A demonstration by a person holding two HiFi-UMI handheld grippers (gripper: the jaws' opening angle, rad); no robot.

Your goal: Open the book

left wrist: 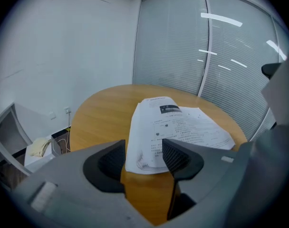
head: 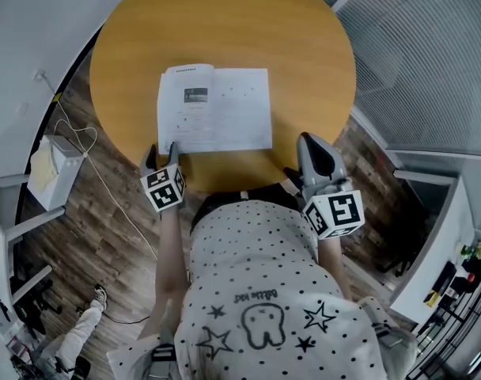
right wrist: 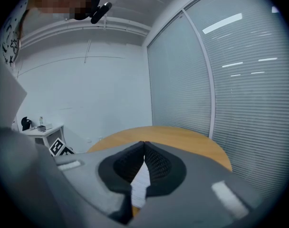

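Note:
The book [head: 215,109] lies open and flat on the round wooden table [head: 225,22], two white printed pages facing up. My left gripper [head: 163,150] hovers over the book's near left corner. In the left gripper view its jaws stand wide apart around that corner of the book [left wrist: 178,127] without touching the paper, so the left gripper [left wrist: 143,148] is open. My right gripper [head: 308,141] sits at the table's near edge, to the right of the book. Its tips meet in the right gripper view, the right gripper [right wrist: 144,144] shut on nothing, with a sliver of page [right wrist: 139,186] showing behind.
A white box [head: 54,169] with cables sits on the wooden floor left of the table. Glass walls with blinds [left wrist: 182,42] stand behind the table. A white shelf with small items [head: 462,267] is at the right.

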